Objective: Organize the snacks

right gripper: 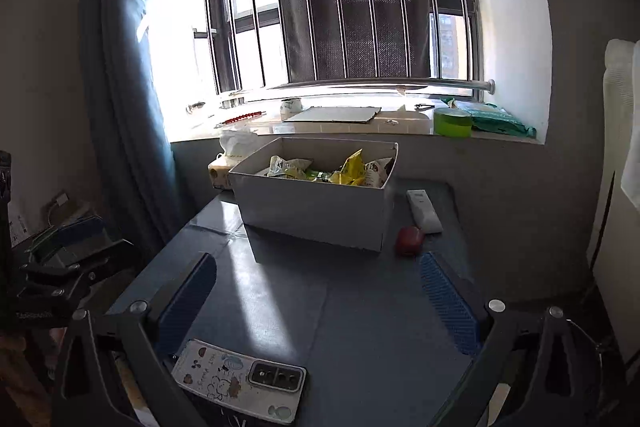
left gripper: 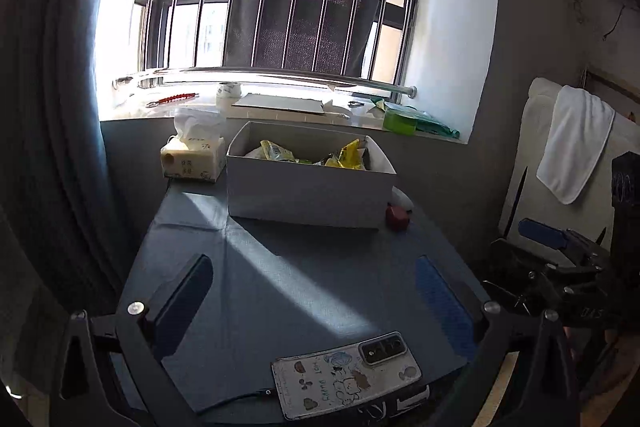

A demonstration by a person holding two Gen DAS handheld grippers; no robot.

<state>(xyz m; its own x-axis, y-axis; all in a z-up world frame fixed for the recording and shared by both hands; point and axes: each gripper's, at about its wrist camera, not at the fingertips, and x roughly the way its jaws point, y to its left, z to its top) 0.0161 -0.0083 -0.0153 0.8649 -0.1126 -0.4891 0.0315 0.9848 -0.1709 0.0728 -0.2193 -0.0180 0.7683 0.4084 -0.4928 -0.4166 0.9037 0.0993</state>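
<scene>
Snacks (right gripper: pixel 340 169) are seen inside the white box (left gripper: pixel 308 191), ahead of both grippers' jaws, which are held apart, empty.

Each gripper, left gripper (left gripper: pixel 316 301) and right gripper (right gripper: pixel 320 301), is a dark frame with round silver screws, carrying 2 flat fingers (right gripper: pixel 448 301) faced with ribbed blue pads.

A: Where is there room on the desk (right gripper: pixel 360 307)?
B: The sunlit middle stretch, between the phone (right gripper: pixel 240 383) at the near edge and the white box (right gripper: pixel 316 211) at the back.
A: And beside the box?
B: Tissue pack (left gripper: pixel 194 157) crowds its left; a red object (right gripper: pixel 409 241) and white remote (right gripper: pixel 424 211) sit right
</scene>
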